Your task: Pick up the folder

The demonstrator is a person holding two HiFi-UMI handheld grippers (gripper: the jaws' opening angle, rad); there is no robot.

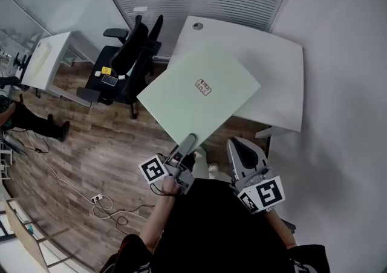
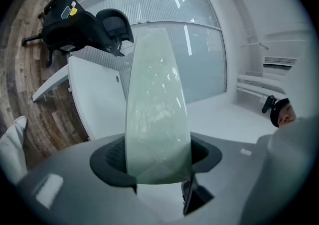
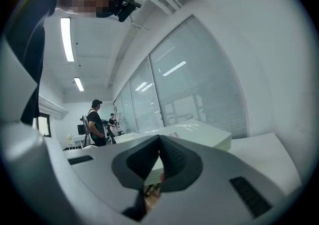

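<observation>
Black office chair (image 1: 130, 54) far L. L gripper (image 1: 184, 145) clamped on near corner of pale green folder (image 1: 199, 93), which is held up over white desk (image 1: 272, 66) edge. R gripper (image 1: 242, 151) just beside, jaws together, empty.

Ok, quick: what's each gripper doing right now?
Left gripper: closed on the folder.
Right gripper: closed, holding nothing.

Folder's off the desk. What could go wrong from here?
The left gripper pinches the green folder at one corner only, so it could pivot or slip out. The right gripper is shut and off it, so nothing steadies the far end above the white desk.
</observation>
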